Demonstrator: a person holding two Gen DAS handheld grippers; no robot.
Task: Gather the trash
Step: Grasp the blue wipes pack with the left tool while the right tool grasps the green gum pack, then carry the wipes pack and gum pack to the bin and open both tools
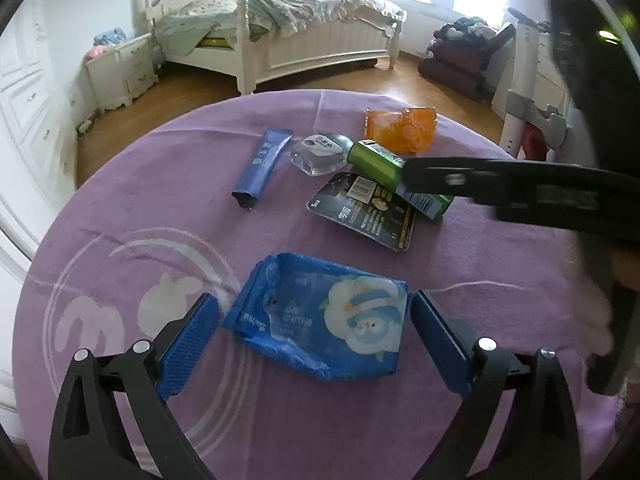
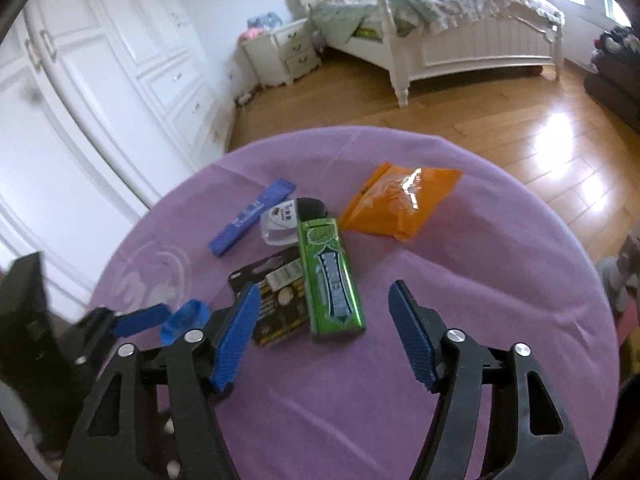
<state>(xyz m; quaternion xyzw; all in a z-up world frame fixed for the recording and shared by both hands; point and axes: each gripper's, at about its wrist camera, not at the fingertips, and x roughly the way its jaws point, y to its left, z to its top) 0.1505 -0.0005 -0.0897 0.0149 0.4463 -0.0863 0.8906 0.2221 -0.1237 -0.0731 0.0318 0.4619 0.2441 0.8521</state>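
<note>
On the purple tablecloth point(image 1: 160, 208), the left gripper point(image 1: 316, 316) straddles the blue wipes packet point(image 1: 320, 316), jaws spread wide; the right gripper point(image 2: 324, 332) gapes unclenched over the green gum box point(image 2: 330, 280).

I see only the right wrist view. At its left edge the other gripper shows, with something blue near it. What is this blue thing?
Observer: It is a blue wipes packet with a white cartoon figure printed on it, lying flat on the purple cloth.
Operator: Does the left gripper hold it already?
Observer: Not yet. The left gripper is open wide, with one pad on each side of the packet, and neither seems to squeeze it.
Operator: How does my gripper look from there?
Observer: In the left wrist view, one of the right gripper's fingers crosses in front of the green box and hides part of it.
</note>
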